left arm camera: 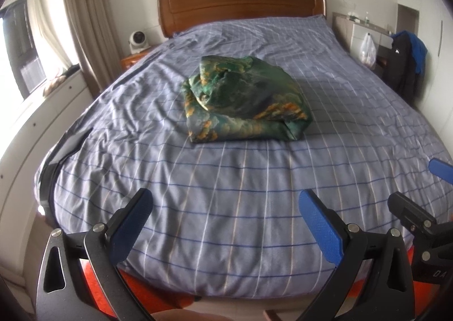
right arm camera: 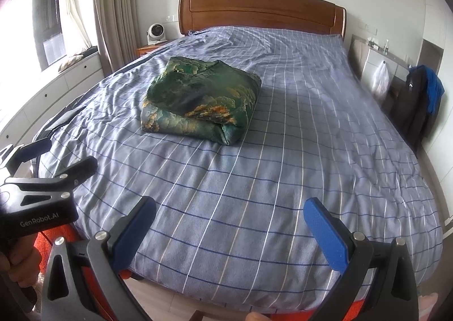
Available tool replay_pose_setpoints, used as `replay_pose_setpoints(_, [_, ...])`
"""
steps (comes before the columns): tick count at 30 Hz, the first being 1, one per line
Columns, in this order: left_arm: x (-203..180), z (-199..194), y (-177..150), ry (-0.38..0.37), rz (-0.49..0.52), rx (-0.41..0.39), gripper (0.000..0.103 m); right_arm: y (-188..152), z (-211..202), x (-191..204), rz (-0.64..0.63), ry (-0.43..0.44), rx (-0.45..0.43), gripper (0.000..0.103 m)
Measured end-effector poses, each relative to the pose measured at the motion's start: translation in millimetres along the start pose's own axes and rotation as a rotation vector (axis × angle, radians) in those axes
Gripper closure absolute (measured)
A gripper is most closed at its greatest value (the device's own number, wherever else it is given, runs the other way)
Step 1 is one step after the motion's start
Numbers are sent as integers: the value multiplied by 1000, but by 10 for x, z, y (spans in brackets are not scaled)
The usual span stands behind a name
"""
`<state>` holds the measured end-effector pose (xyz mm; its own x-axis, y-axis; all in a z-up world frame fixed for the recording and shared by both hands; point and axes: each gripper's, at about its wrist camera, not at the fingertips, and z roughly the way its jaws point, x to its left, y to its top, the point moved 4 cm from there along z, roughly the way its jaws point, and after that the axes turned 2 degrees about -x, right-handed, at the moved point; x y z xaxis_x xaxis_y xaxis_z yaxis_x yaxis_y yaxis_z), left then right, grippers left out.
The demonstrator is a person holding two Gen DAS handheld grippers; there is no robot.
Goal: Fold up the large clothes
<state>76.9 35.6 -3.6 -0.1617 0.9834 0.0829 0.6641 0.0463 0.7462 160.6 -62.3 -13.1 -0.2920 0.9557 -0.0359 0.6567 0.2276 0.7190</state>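
claws: my left [left arm camera: 225, 231] and right [right arm camera: 230, 231] are hovering wide open, empty | garment [left arm camera: 243, 97] is lying bundled on bed [left arm camera: 254, 207] | risk: slippery fabric sliding apart if gripped shallowly

1. A folded green cloth [right arm camera: 201, 97] is lying on the blue checked bed [right arm camera: 283, 151].
2. The right gripper [right arm camera: 229, 224] is hanging near the bed's foot, jaws wide apart.
3. The left gripper [right arm camera: 42, 179] is showing beside it.

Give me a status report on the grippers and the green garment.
Left gripper open, empty, at foot of bed. Right gripper open, empty, alongside. Green garment bundled mid-bed, untouched. Nothing in the way.
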Motion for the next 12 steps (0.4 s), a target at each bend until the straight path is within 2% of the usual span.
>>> replay_pose_setpoints(12, [0, 19, -6, 20, -2, -3, 0, 5, 18, -38, 16, -9, 8, 0])
